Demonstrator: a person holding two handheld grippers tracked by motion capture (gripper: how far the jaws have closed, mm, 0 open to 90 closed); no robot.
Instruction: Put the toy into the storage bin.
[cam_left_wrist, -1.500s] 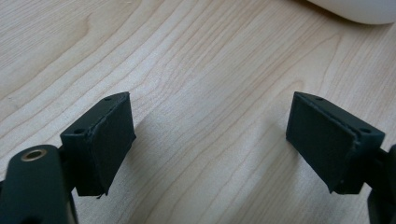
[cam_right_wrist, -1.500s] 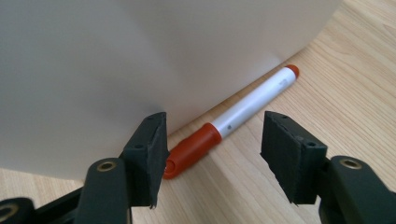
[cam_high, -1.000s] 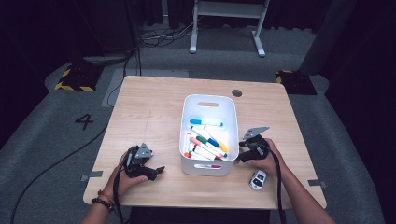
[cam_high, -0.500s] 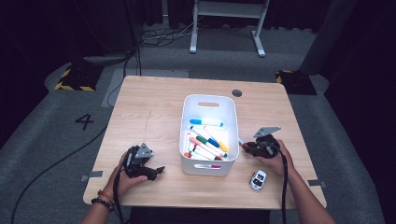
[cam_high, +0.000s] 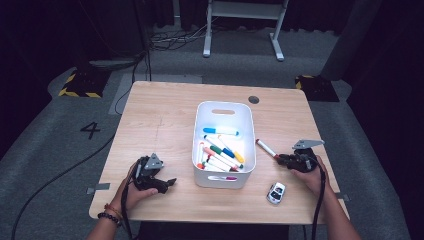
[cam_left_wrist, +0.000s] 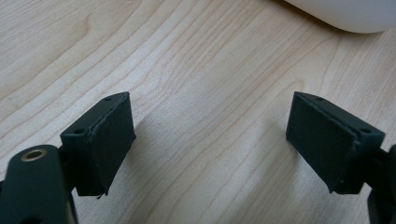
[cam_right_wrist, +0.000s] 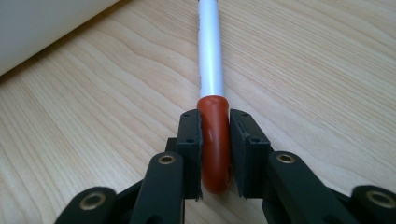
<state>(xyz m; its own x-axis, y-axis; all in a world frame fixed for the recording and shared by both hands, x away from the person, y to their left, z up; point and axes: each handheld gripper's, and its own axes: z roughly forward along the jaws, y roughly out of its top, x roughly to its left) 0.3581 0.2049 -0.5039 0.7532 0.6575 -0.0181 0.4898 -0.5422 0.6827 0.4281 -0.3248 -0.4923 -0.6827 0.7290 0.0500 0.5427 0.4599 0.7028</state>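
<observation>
My right gripper sits low over the table to the right of the white bin. It is shut on a marker's red cap; its jaws have just been closing with the cap between them. The marker has a white barrel that points toward the bin, just above the wood. My left gripper rests near the front left of the table, left of the bin. Its jaws stand open over bare wood with nothing between them. Several coloured markers lie inside the bin.
A small silver toy car sits on the table near the front edge, between the bin and my right hand. The bin's wall shows at the top right of the left gripper view and the top left of the right gripper view.
My right gripper has moved to the right, away from the bin's edge, and the red-capped marker now sticks out from its jaws over the table. The left gripper has stayed put.
</observation>
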